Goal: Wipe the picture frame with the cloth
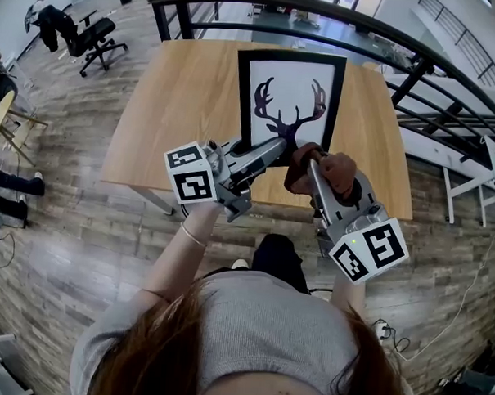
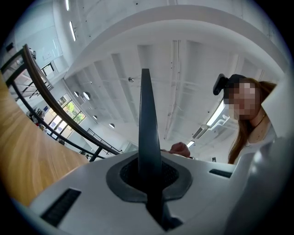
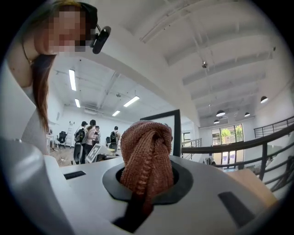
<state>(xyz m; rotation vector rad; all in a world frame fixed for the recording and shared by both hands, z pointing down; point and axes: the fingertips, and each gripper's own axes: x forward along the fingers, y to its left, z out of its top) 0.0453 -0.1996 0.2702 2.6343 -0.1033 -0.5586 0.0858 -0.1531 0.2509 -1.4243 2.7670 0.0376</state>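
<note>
Nearest the camera, the person's hair and grey top fill the lower edge of the head view. Just beyond, the left gripper [image 1: 274, 145] reaches away and to the right, its jaws closed flat together with nothing between them. Its tip lies at the near edge of the picture frame [image 1: 291, 96]; contact cannot be confirmed. To the right, the right gripper [image 1: 313, 163] has its jaws clamped on a bunched reddish-brown cloth [image 1: 337, 170], which bulges past the fingertips just beside the frame's near right corner. The frame has a black border round a white sheet bearing a dark antlered silhouette, and sits mid-width on the wooden table [image 1: 178, 108], reaching to its far edge. In the right gripper view its black edge rises behind the cloth; whether it lies flat or is tipped up cannot be told. Beyond the table runs a curved dark railing [image 1: 386, 31], and far left an office chair [image 1: 95, 34] stands on the plank floor
</note>
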